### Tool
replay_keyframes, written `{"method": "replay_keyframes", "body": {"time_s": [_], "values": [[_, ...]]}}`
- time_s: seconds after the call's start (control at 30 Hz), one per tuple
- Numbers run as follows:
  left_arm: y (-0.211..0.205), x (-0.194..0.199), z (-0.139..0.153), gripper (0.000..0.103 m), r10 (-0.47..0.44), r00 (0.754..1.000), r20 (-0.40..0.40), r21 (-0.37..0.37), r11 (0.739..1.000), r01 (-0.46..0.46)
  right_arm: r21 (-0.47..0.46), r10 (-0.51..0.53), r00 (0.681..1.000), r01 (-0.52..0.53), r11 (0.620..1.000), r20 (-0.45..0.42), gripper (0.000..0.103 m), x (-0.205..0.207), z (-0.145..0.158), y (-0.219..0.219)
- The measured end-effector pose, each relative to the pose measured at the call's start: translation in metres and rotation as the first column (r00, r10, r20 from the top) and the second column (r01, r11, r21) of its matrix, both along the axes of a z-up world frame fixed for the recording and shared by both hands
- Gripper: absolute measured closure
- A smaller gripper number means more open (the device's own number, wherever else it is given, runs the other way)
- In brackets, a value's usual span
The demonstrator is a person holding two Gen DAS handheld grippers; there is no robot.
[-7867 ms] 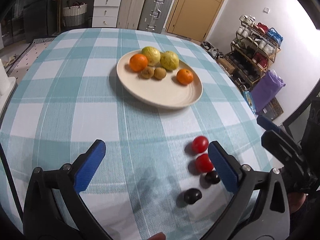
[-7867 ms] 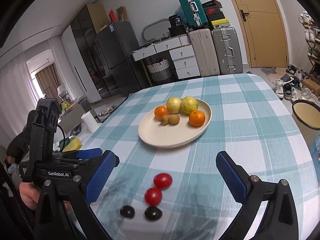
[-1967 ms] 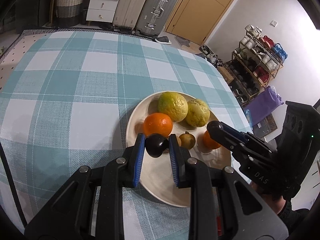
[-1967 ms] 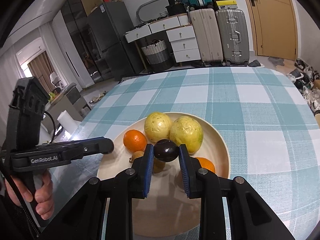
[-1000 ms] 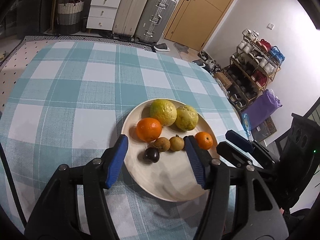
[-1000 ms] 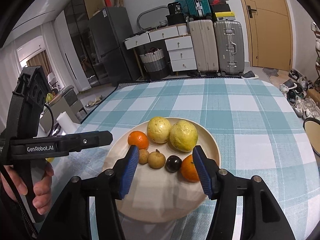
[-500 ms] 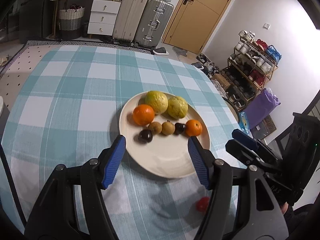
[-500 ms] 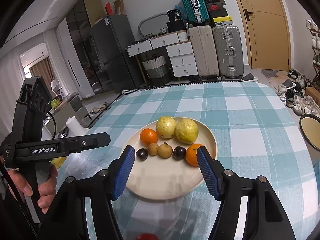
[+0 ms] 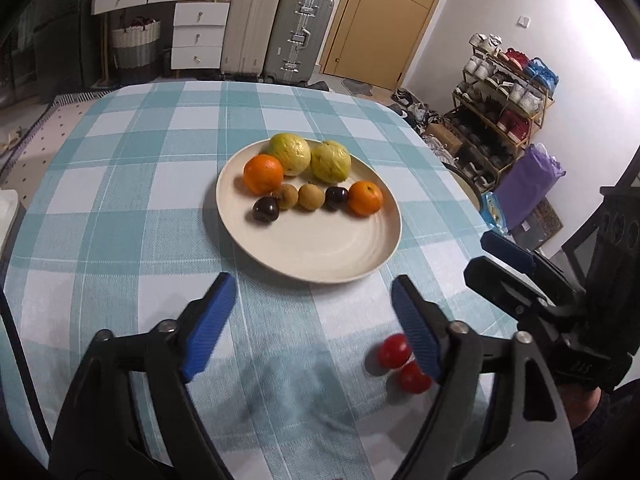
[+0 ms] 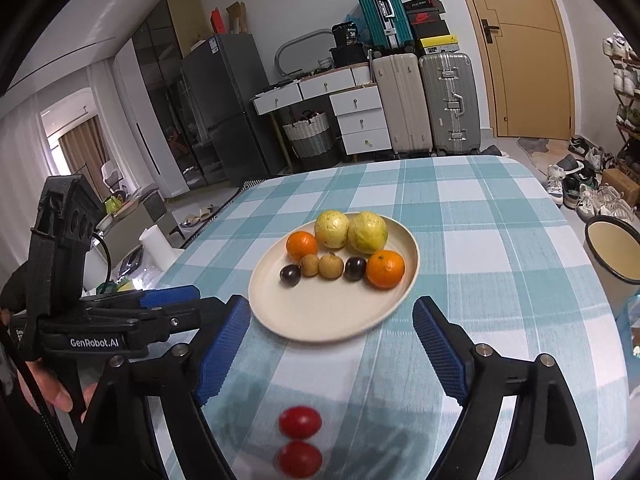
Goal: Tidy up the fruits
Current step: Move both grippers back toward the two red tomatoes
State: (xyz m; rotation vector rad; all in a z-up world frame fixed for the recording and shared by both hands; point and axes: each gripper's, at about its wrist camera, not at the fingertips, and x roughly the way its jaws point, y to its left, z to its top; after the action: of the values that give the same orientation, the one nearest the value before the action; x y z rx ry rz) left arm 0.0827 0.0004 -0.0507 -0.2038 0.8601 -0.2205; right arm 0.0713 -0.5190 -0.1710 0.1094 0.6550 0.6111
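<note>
Mostly done, judging from the left wrist view: plate [image 9: 394, 236] loaded with oranges, guavas, small brown fruits and two dark plums [image 9: 265, 209]; two red tomatoes [image 9: 394, 356] left on the checked cloth, just beside the wide-open, empty left gripper [image 9: 316, 320].

Seen from the right wrist: right gripper [image 10: 340, 344] spread open too, holding nothing, tomatoes [image 10: 300, 422] lying near and between its fingers. "GenRobot.AI" legible on the other tool.

In the left wrist view the nearer red tomato [image 9: 414, 377] is partly covered by the left gripper's right finger [image 9: 416, 330], and the right gripper [image 9: 505, 261] runs off the right edge; in the right wrist view the lower tomato [image 10: 300, 459] looks blurred near the bottom edge
</note>
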Motion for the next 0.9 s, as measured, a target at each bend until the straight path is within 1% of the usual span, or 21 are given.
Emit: {"method": "replay_keyframes", "body": {"time_s": [0.13, 0.23, 0.33, 0.4, 0.47, 0.5, 0.77, 0.9], "values": [[-0.005, -0.01, -0.003, 0.021, 0.007, 1.0, -0.004, 0.017, 1.0, -0.007, -0.004, -0.002, 1.0, 0.002, 1.0, -0.003, 0.013, -0.013, -0.004, -0.006], [-0.005, -0.014, -0.008, 0.019, 0.019, 1.0, -0.016, 0.028, 0.999, -0.018, -0.006, -0.005, 1.0, 0.005, 1.0, -0.009, 0.011, -0.019, -0.007, -0.01], [-0.01, -0.022, -0.012, 0.017, -0.001, 1.0, -0.005, 0.051, 0.999, 0.001, -0.003, -0.002, 1.0, 0.002, 1.0, -0.026, 0.01, -0.026, -0.012, -0.015], [-0.011, -0.03, -0.014, 0.012, -0.006, 1.0, 0.009, 0.056, 0.998, 0.006, -0.005, 0.005, 0.999, -0.005, 1.0, -0.031, 0.01, -0.031, -0.015, -0.017], [-0.011, -0.036, -0.016, 0.004, 0.006, 1.0, 0.018, 0.051, 0.999, -0.007, -0.001, 0.012, 0.999, -0.012, 1.0, -0.035, 0.01, -0.038, -0.017, -0.019], [-0.011, -0.038, -0.017, 0.003, 0.012, 1.0, 0.022, 0.052, 0.999, -0.013, -0.003, 0.017, 0.999, -0.017, 1.0, -0.04, 0.01, -0.042, -0.019, -0.02], [-0.011, -0.053, -0.037, 0.002, 0.028, 1.0, -0.01, 0.07, 0.997, -0.027, -0.012, 0.043, 0.997, -0.044, 0.999, -0.065, 0.01, -0.062, -0.033, -0.017], [-0.008, -0.059, -0.049, 0.001, 0.031, 0.999, -0.043, 0.053, 0.998, -0.029, -0.016, 0.054, 0.996, -0.055, 0.998, -0.074, 0.01, -0.069, -0.039, -0.013]]}}
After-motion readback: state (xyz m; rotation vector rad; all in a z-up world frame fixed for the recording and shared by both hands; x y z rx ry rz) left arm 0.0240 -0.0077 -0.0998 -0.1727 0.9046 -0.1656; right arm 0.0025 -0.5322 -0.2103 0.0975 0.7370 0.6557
